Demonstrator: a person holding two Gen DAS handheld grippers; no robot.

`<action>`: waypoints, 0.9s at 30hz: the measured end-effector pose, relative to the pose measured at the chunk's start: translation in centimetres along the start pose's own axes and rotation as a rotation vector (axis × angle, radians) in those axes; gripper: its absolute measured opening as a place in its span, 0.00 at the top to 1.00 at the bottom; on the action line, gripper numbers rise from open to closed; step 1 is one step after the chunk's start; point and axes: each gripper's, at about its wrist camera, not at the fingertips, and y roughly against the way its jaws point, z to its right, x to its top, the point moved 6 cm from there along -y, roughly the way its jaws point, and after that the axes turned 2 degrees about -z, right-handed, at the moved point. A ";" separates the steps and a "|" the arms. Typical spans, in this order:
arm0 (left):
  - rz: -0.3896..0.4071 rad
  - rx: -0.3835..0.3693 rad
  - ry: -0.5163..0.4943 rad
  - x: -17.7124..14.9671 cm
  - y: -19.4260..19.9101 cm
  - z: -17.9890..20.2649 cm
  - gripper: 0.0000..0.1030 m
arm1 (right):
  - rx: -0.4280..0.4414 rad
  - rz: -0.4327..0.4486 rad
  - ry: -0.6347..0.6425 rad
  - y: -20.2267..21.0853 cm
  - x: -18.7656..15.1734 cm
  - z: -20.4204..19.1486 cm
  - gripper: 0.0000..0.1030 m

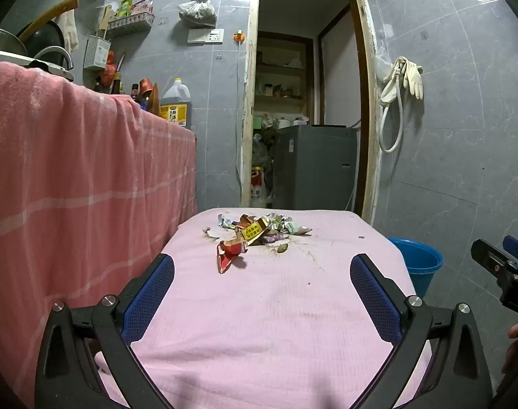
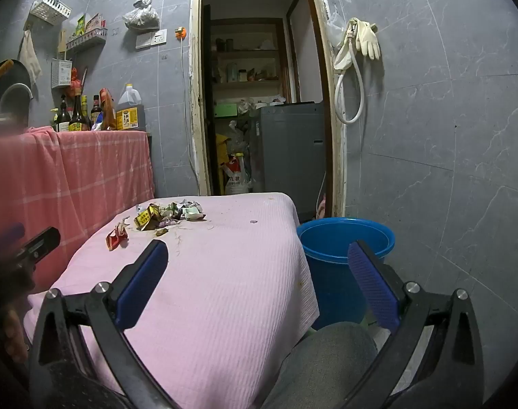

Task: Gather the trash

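Both grippers stand wide apart and empty; the left gripper (image 1: 262, 286) hangs over the near half of the pink-clothed worktop (image 1: 276, 323), aimed slightly down at the trash (image 1: 259, 230), while the right gripper (image 2: 259, 272) straddles the worktop's right edge, one finger over the cloth and the other over the blue bucket (image 2: 344, 238) on the floor just beside it.

The trash lies in a loose heap of wrappers and scraps near the far end of the worktop, well ahead of both grippers; a red wrapper (image 1: 228, 254) sits a little apart on the near side of the heap, and a small brown scrap (image 1: 282, 247) lies just beside the heap; nothing appears collected yet, though the bucket's inside is only partly in view.

The step in hand is likely the first reach; the red wrapper looks the easiest start, being nearest and clear of the rest; the left gripper is the better lined up on it. Come in low, bracket the wrapper, and close fully, since thin foil will slip from a half grip; keep the pads from pinching the cloth, or the whole heap may drag. The bucket seems the likely bin; the right gripper is closest to it; small crumbs and stains near the heap will probably resist a pinch.
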 end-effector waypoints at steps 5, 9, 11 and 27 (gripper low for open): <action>0.003 -0.001 0.001 0.0 0.0 0.0 0.02 | -0.003 0.000 -0.001 0.0 0.0 0.1 0.00; 0.004 0.000 -0.001 0.0 0.0 0.0 0.02 | -0.004 -0.001 0.000 -0.1 0.0 0.1 0.00; 0.004 0.001 -0.001 0.0 0.0 0.0 0.02 | 0.001 0.004 -0.002 0.2 0.0 0.1 0.00; 0.003 0.001 -0.001 0.0 0.0 0.0 0.02 | 0.000 0.003 -0.004 0.0 0.0 0.2 0.00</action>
